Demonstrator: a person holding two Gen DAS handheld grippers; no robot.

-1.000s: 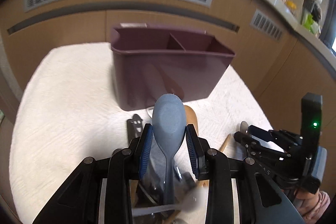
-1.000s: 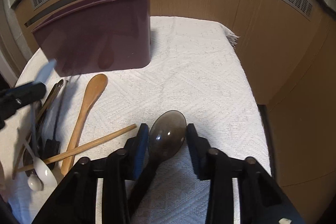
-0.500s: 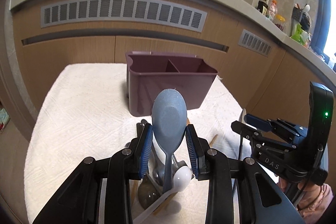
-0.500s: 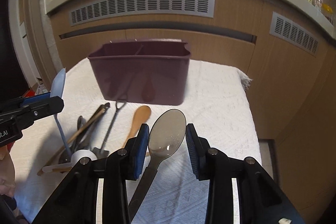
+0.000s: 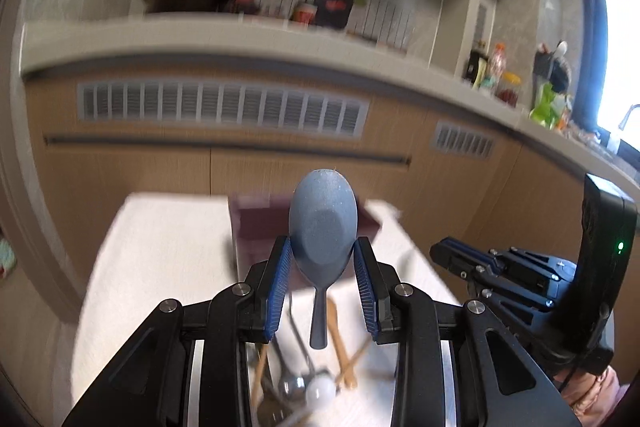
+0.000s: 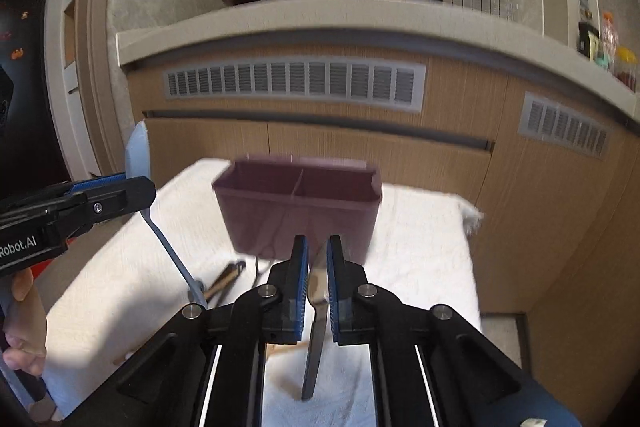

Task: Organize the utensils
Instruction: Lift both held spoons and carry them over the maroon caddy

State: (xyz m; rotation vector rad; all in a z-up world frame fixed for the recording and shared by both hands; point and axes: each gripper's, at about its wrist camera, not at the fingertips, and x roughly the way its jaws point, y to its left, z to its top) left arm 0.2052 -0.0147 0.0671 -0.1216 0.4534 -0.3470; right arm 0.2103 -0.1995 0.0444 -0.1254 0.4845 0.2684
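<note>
Both grippers have risen off the cloth since the earlier frames, and the maroon caddy [image 6: 298, 209] now sits lower in each view. The left gripper [image 5: 322, 259] clamps a blue-grey plastic spoon [image 5: 323, 227] by the sides of its bowl, handle hanging down. The right gripper [image 6: 318, 269] has just been closing: the smoky translucent spoon [image 6: 316, 323] that lay flat between its pads has turned edge-on, and the jaws now pinch it thin, handle dangling.

Still on the white towel [image 6: 420, 247] lie a wooden spoon [image 5: 340, 347], a white-bowled spoon [image 5: 318, 393] and some blurred metal pieces, in a loose heap in front of the caddy.

Both held spoons look light and stiff, with smooth plastic that can pivot or slip in the pads, as the dark spoon's rotated pose suggests. Holding at the bowl leaves the handle free to enter the caddy first; a grip nearer the neck would likely swing less. The caddy has two compartments, both apparently empty, so either spoon can drop in handle-down.
</note>
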